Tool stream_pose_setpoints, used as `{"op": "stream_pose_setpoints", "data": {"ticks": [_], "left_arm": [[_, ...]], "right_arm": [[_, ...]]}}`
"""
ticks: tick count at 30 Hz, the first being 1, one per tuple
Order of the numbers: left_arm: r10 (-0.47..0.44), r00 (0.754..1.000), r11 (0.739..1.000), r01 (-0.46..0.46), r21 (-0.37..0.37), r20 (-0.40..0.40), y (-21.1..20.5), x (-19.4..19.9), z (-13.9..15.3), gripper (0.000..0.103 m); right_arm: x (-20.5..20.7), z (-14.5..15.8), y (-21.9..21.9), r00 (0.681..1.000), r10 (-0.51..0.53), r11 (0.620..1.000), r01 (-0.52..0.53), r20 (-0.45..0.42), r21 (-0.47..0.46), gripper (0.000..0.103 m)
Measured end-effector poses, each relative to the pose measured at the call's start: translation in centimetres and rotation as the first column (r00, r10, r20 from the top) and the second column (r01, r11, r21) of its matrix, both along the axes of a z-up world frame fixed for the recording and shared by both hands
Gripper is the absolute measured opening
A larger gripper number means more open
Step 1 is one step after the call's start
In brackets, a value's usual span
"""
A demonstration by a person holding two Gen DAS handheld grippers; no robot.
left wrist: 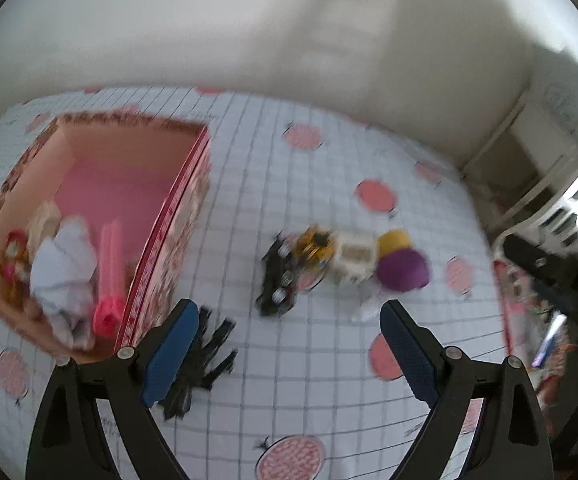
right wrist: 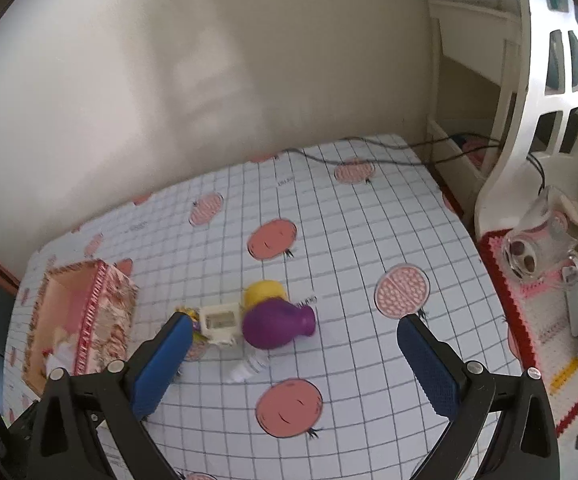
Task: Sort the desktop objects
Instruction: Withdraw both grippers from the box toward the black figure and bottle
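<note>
While both jaws gape empty, purple vase beside white block, box apart.

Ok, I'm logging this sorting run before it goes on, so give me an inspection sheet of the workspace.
Surface: grid-patterned tablecloth with pink round prints.
Job's things: open pink box already holding a pink tube and white cloth; loose cluster of purple vase, yellow ball, white block, black toy car; black clip under the left gripper.
Clutter: glass jug on a crocheted mat beside the table.
Grippers: left gripper and right gripper open, empty.
Cables: black cable along the far edge.
Surroundings: plain wall, white lattice shelf.
</note>
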State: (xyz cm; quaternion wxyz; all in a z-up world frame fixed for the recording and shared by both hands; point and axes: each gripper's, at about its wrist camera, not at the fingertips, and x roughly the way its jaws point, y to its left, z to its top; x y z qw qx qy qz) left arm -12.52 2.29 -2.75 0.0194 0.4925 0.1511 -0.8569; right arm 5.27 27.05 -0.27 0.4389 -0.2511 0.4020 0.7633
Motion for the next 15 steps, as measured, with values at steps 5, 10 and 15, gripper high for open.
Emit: {"op": "stream_pose_setpoints", "data": {"ticks": [5, 10, 15], "left_arm": [[0.035, 0.991, 0.998, -0.027, -0.061, 0.129, 0.5, 0.3, -2.2, 0.093], [0.026, 0.979, 0.989, 0.004, -0.147, 0.203, 1.0, 0.3, -3.7, 0.092], [0.037, 0.968, 0.984, 0.008, -0.177, 0.25, 0.2, 0.5, -4.6, 0.092]], "right_arm": [[-0.6, -2.1, 0.4, 1.0, 0.027, 0.995, -0.026, 0.011, -0.093, 0.103], [-1.0, -3.8, 0.7, 0.988, -0.034, 0.983, 0.061, 0.152, -0.174, 0.103], [-1.4, -4.2, 0.7, 0.987, -0.026, 0.979, 0.056, 0.156, -0.195, 0.103]]}}
